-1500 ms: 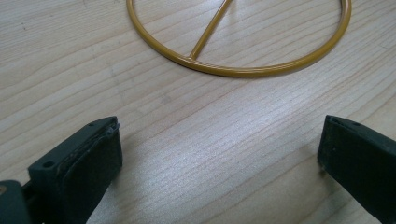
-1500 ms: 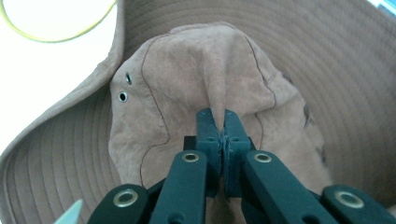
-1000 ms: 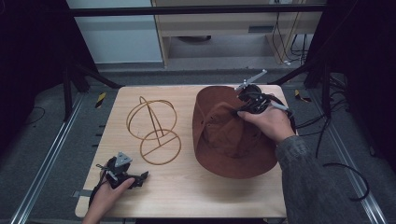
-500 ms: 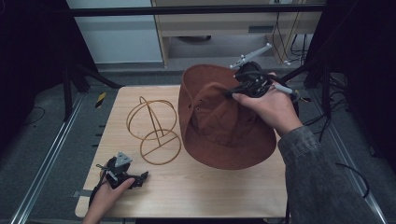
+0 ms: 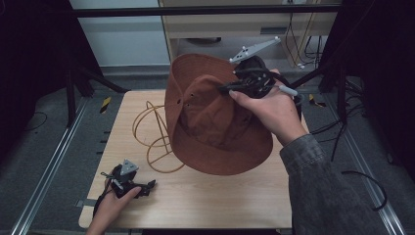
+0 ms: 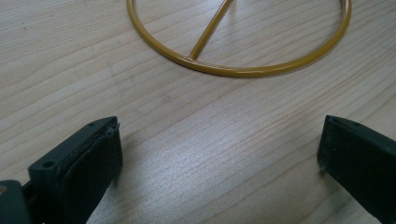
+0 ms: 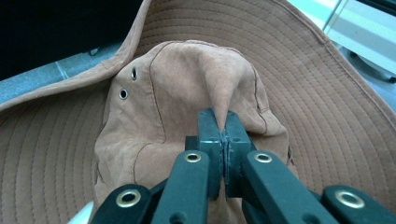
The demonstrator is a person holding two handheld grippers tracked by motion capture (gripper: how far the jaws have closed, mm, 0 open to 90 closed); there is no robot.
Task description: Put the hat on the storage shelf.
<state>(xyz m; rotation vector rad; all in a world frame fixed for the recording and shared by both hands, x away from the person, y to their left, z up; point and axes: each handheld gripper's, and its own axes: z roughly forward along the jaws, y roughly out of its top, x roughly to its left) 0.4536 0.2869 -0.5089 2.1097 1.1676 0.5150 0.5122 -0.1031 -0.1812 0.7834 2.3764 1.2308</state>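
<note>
The rust-brown, wide-brimmed cloth hat (image 5: 215, 122) hangs tilted above the table's middle and right, its brim ringed with stitching, two metal eyelets in the soft crown. The right gripper (image 7: 223, 135) has its jaws pinched tight on a fold of the crown. At the near left, the left gripper (image 6: 219, 154) rests wide apart, probably touching the pale wooden table (image 5: 220, 200), just short of the yellow wire hat stand (image 5: 151, 137).
</note>
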